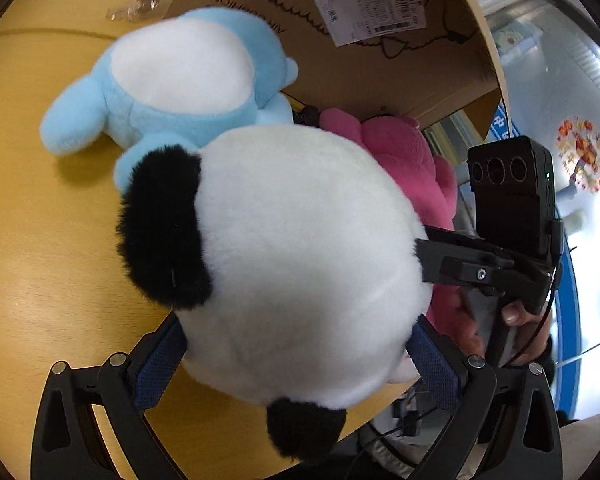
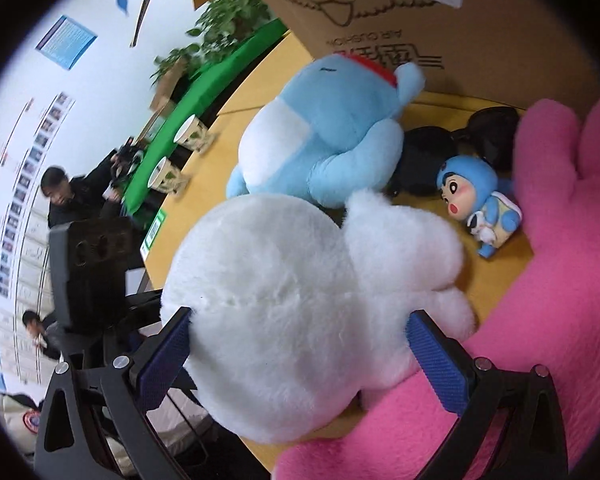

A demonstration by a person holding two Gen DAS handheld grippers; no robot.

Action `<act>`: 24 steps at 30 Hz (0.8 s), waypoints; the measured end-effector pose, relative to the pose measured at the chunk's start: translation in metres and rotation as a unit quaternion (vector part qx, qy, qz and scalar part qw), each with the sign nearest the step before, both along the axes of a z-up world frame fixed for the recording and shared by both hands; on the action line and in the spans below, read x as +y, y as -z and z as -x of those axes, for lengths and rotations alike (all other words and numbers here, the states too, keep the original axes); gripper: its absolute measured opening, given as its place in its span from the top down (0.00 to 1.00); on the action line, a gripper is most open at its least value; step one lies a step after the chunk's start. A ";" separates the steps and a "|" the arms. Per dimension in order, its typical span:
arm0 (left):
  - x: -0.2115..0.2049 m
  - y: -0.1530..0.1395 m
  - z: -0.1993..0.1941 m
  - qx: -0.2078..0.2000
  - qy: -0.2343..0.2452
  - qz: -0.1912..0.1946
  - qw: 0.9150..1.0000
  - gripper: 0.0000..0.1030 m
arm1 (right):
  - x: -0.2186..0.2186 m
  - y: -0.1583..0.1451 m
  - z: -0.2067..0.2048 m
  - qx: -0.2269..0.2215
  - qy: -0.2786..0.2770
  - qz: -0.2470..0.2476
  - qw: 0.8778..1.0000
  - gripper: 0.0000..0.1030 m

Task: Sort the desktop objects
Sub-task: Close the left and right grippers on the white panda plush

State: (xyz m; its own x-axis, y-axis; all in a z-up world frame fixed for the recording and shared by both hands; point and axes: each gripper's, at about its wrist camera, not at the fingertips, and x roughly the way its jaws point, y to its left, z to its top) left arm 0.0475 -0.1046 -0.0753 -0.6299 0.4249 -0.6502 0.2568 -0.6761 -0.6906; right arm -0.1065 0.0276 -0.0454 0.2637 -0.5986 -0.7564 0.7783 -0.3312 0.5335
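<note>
Left claw [image 1: 296, 354] and right claw [image 2: 300, 344] both clamp the panda plush [image 1: 300, 248], held above the tabletop [image 1: 40, 240] edge, beside blue plush [image 1: 172, 80] and pink plush [image 2: 560, 280].

White panda plush [image 1: 300, 248] with black ears, light-blue plush [image 1: 172, 92] with white belly, pink plush [image 2: 560, 280], brown cardboard box [image 1: 360, 40], yellow-wood table [image 1: 40, 240], blue-hooded figurine [image 2: 480, 200].
</note>
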 end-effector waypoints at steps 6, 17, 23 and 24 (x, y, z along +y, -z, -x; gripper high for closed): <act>-0.006 0.009 0.000 0.005 -0.011 -0.045 0.999 0.00 | -0.008 0.000 0.007 0.010 -0.027 -0.005 1.000 0.00; -0.019 0.024 0.000 0.010 -0.025 -0.065 0.998 0.00 | -0.020 0.014 -0.003 0.031 -0.044 0.002 0.999 0.00; -0.012 0.012 -0.016 0.031 -0.016 -0.016 0.999 0.11 | -0.010 0.017 -0.018 0.018 -0.041 0.016 0.999 0.00; -0.012 0.010 -0.021 0.034 -0.017 -0.014 0.999 0.13 | -0.008 0.017 -0.022 0.016 -0.038 0.022 0.999 0.01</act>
